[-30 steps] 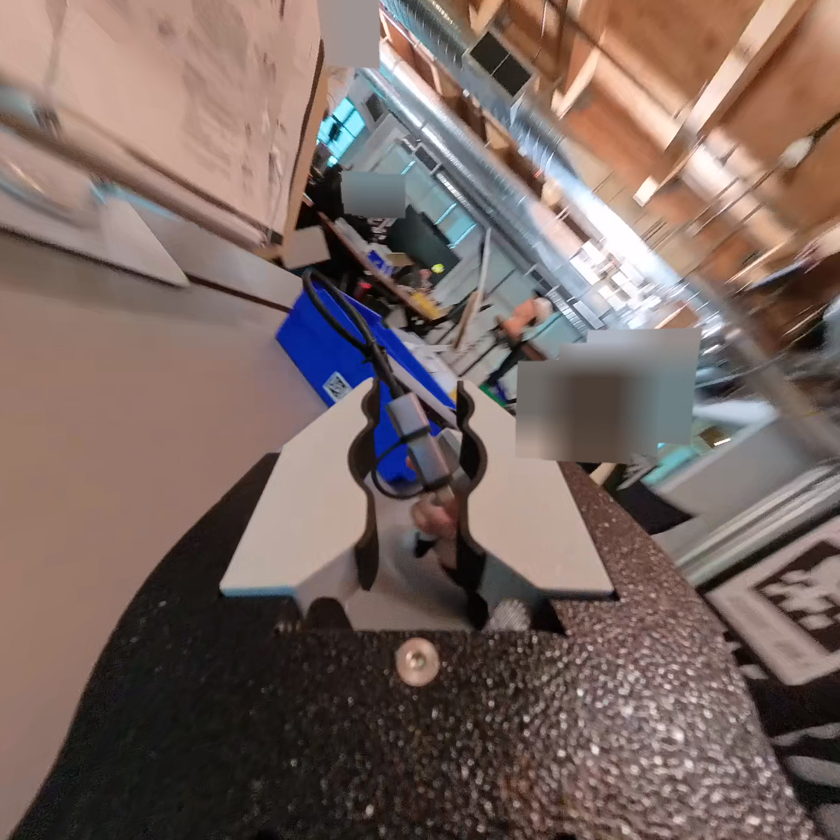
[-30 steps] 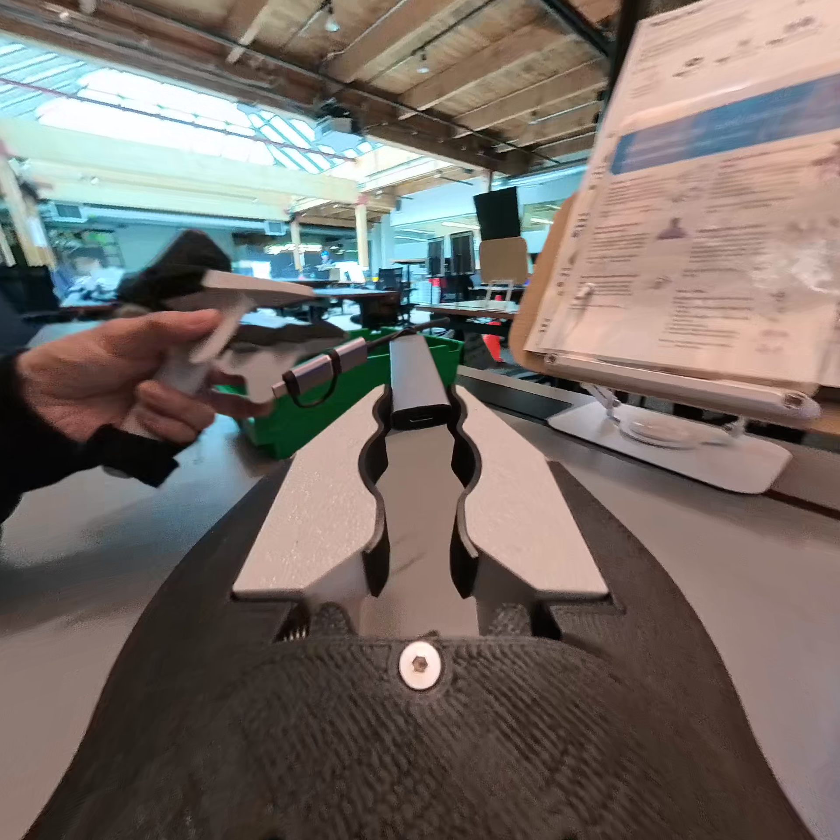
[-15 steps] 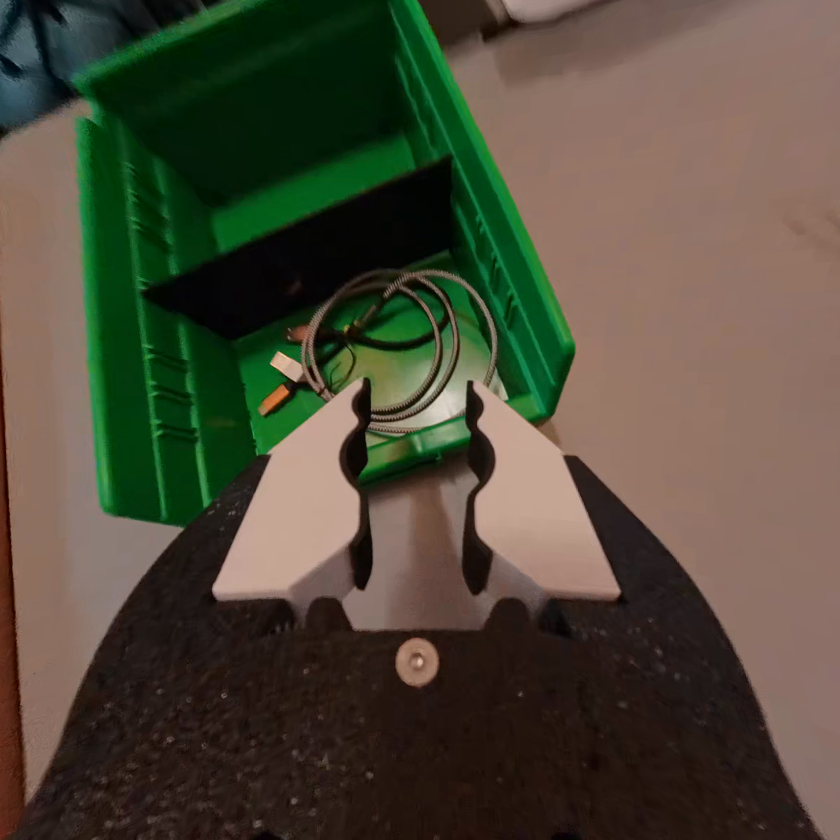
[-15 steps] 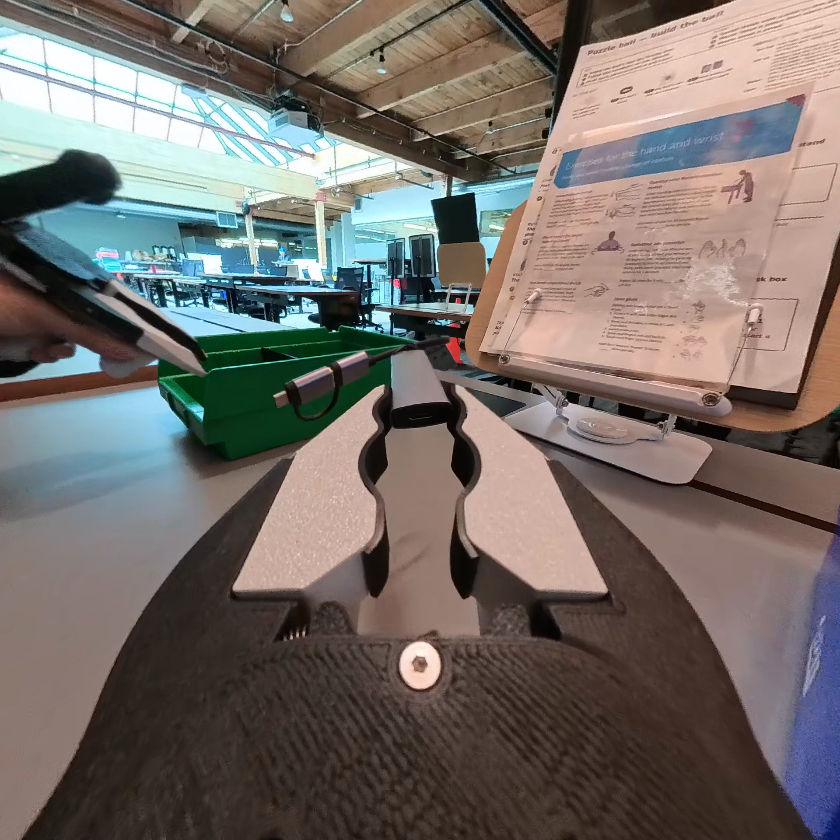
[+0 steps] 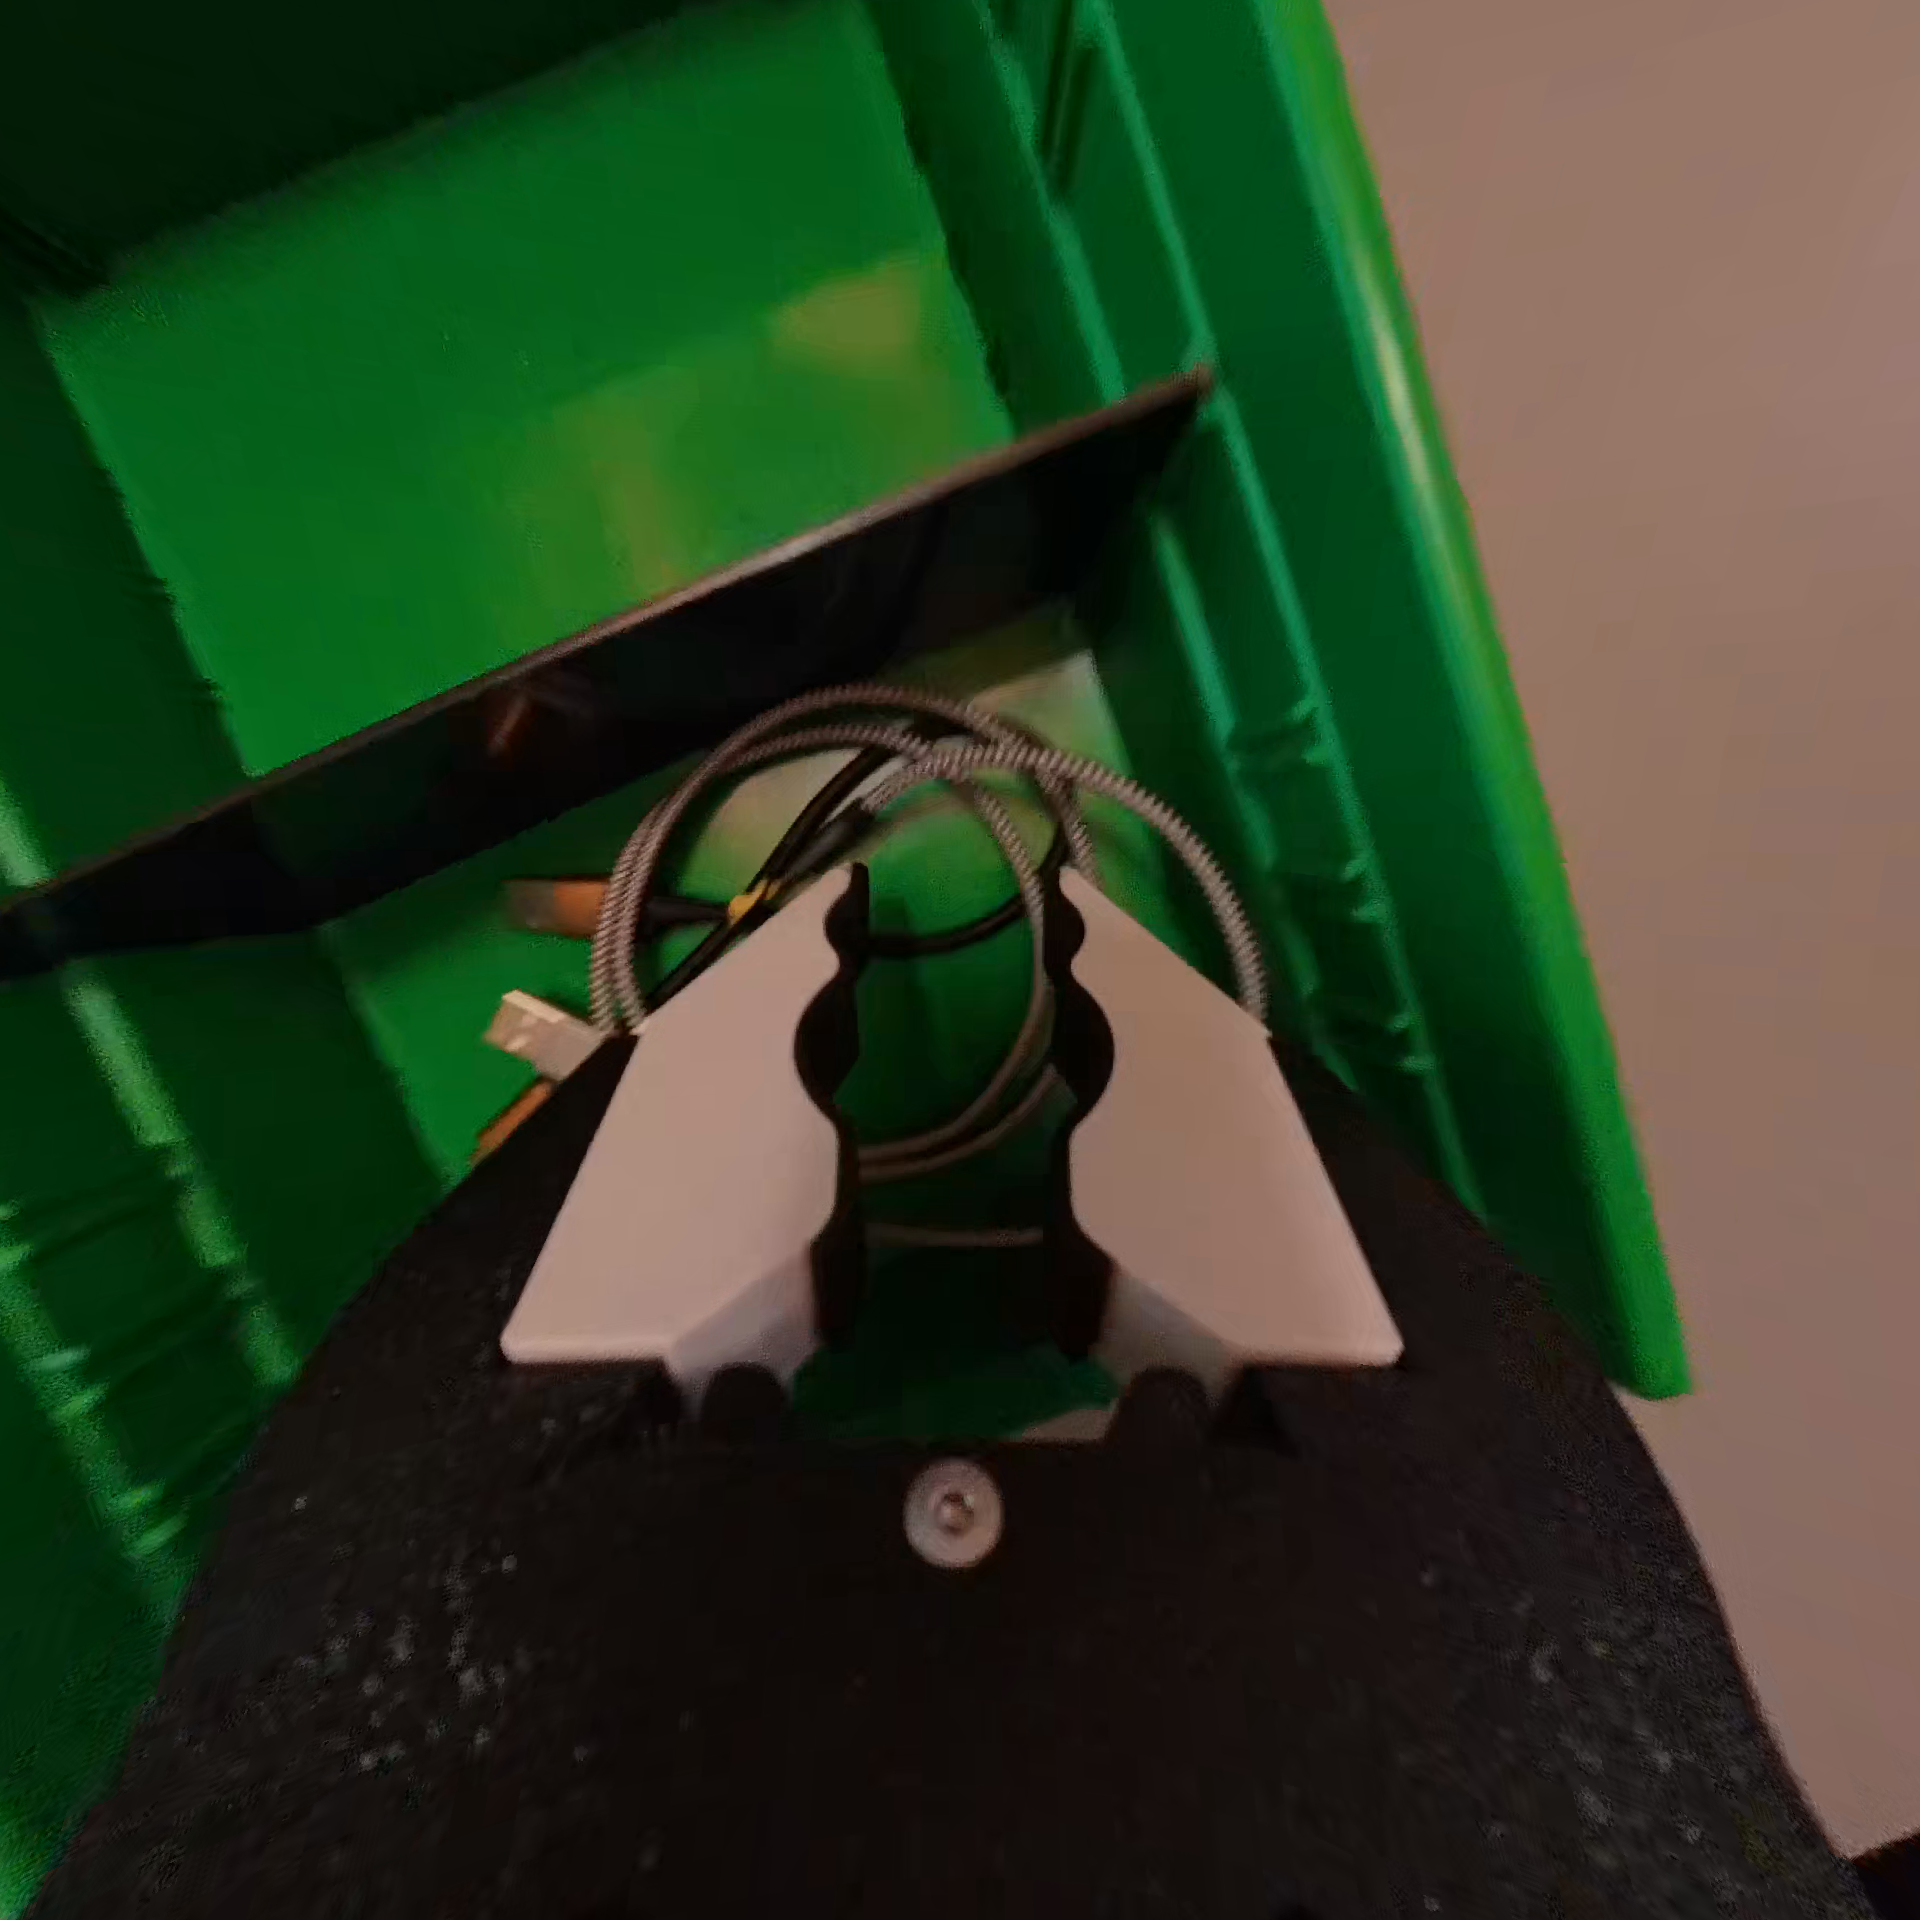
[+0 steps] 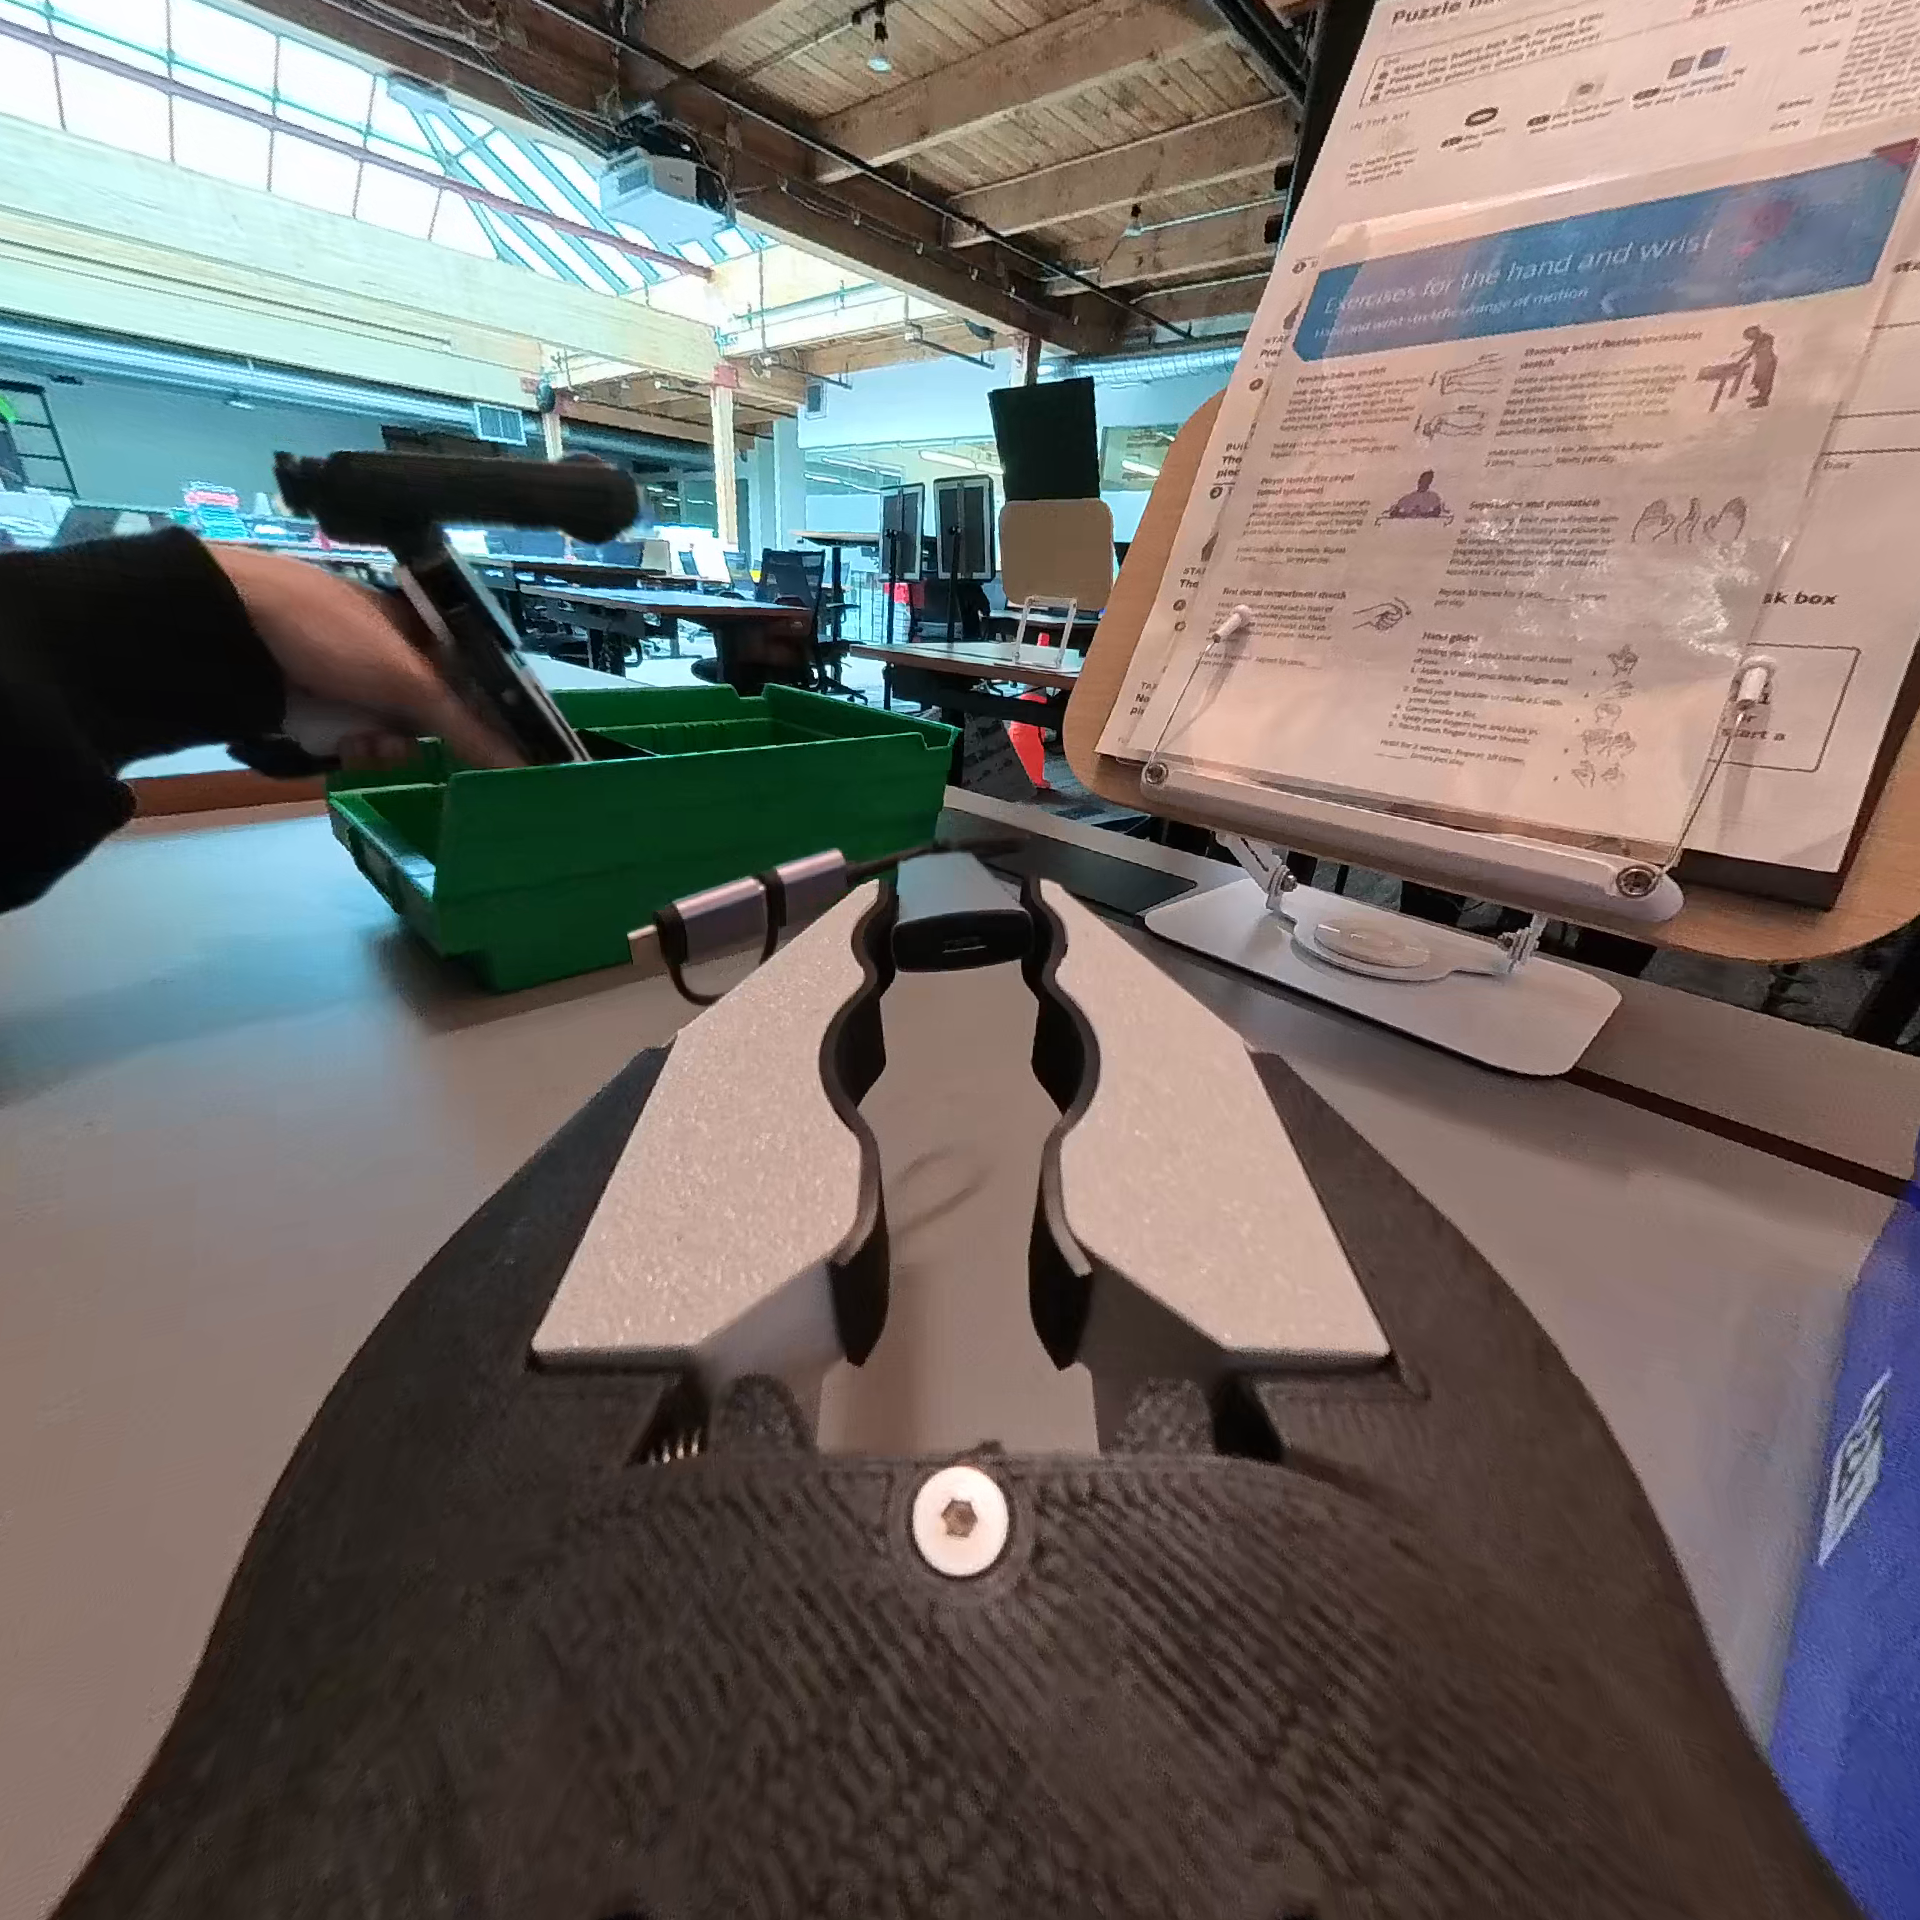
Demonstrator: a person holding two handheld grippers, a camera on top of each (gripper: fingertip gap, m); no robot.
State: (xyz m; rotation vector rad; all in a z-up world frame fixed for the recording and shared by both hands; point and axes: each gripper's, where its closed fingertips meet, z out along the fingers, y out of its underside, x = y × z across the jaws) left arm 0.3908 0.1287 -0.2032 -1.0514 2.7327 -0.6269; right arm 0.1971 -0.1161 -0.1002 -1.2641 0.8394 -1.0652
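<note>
The green plastic bin (image 5: 1299, 623) looked smooth and faintly glossy, its walls ribbed, with a shiny black divider panel (image 5: 582, 748) across it. Inside lay a coiled cable (image 5: 1143, 790) in grey woven braid. The left gripper (image 5: 956, 894) had matt pale plates on a rough, speckled black body. The right gripper (image 6: 958, 904) showed grainy grey plates and a ridged black printed base, its jaws pressing a smooth matt grey metal adapter (image 6: 951, 899). The beige worktop (image 6: 260, 1143) was smooth with a dull sheen.

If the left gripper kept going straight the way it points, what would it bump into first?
Probably the coiled braided cable in the green bin: the left gripper, open, points down into that compartment. Depth is unclear.
</note>
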